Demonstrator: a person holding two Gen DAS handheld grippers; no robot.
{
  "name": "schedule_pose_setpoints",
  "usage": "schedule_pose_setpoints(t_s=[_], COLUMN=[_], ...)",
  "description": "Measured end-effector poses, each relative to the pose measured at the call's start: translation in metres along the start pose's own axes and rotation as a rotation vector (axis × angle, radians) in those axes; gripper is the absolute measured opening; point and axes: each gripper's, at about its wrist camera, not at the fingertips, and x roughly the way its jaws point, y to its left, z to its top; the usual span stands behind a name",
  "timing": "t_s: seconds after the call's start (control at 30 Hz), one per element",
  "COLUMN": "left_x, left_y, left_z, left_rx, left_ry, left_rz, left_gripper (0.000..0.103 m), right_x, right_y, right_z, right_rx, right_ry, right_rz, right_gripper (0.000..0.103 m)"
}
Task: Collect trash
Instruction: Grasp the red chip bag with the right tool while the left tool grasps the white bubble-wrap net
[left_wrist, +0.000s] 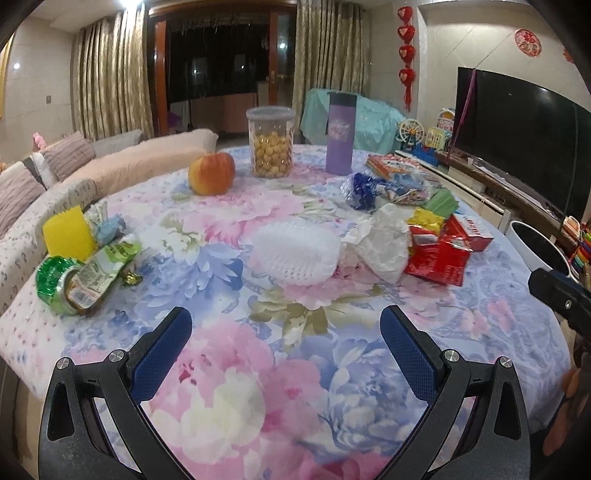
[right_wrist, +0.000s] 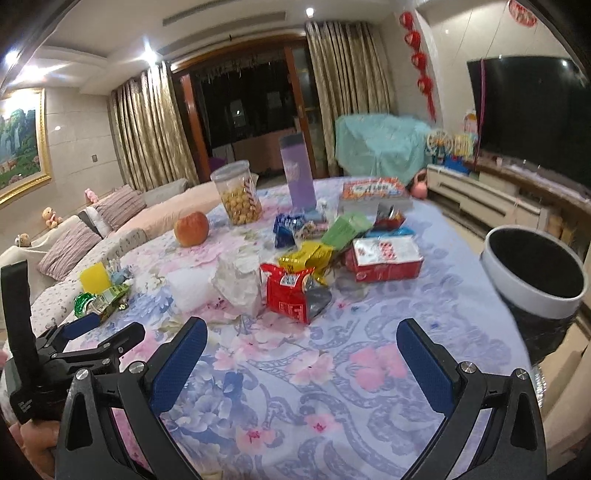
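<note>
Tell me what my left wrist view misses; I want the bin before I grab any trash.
Observer: The right wrist view shows the white bin whole, off the table's right edge, its dark inside open.
Operator: Report what lies behind the red wrapper.
Observer: A red and white box sits flat behind the red wrapper, with a green packet beyond it.
Operator: Check my grippers.
Observer: The right gripper is open over bare tablecloth; the left gripper hovers open near the green-labelled bottle.
</note>
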Motion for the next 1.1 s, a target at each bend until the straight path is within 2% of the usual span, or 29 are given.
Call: schedule_pose_setpoints(t_s=[0.23,0.4,0.47,0.53,0.6,0.63,0.7,0.73,0.77,0.8,0.83,0.87,0.97,1.1], left_x=[0.038,0.057,0.060,0.065,0.071,0.074,0.082,0.085,0.088,0.090,0.089,0.088,0.078,0.062], left_y=[0.014,0.015,0.011,0.005,0.000,-0.001,-0.005,-0.006,-0.007,-0.007,-0.007,-0.007,-0.005,-0.007], left_z=[0.015,0.025,0.027,0.030,0.031,0.032,0.031,0.031,0.031,0.031,0.030,0.030,0.027,0.020], left_rx=[-0.051,-0.085,-0.077,-0.064,-0.053,-0.051,-0.048,-0.048,-0.048,-0.047,-0.048,-0.050,-0.045,-0.025], left_ry=[0.074,0.097,0.092,0.090,0.102,0.110,0.135,0.146,0.155,0.161,0.163,0.158,0.133,0.121], left_rz=[-0.015,-0.058,-0.072,-0.087,-0.101,-0.110,-0.135,-0.151,-0.169,-0.183,-0.197,-0.202,-0.210,-0.207], left_gripper=[0.103,0.103,0.103,0.098,0.083,0.079,0.057,0.049,0.032,0.017,0.012,0.011,0.010,0.010], right_x=[0.039,0.060,0.067,0.074,0.082,0.086,0.093,0.096,0.098,0.101,0.103,0.103,0.100,0.087], right_y=[-0.003,-0.002,-0.001,-0.002,-0.002,-0.002,-0.002,-0.003,-0.003,-0.003,-0.004,-0.005,-0.007,-0.011], right_z=[0.004,0.009,0.010,0.012,0.012,0.013,0.013,0.012,0.012,0.011,0.011,0.010,0.010,0.009], right_rx=[0.035,0.042,0.051,0.054,0.056,0.056,0.060,0.063,0.066,0.068,0.074,0.082,0.095,0.106], right_ry=[0.080,0.110,0.121,0.135,0.150,0.157,0.169,0.176,0.183,0.191,0.200,0.205,0.197,0.177], right_rz=[0.026,0.048,0.060,0.063,0.068,0.070,0.077,0.081,0.088,0.093,0.103,0.113,0.129,0.144], right_gripper=[0.102,0.100,0.092,0.082,0.075,0.071,0.065,0.057,0.044,0.037,0.023,0.015,0.007,0.004])
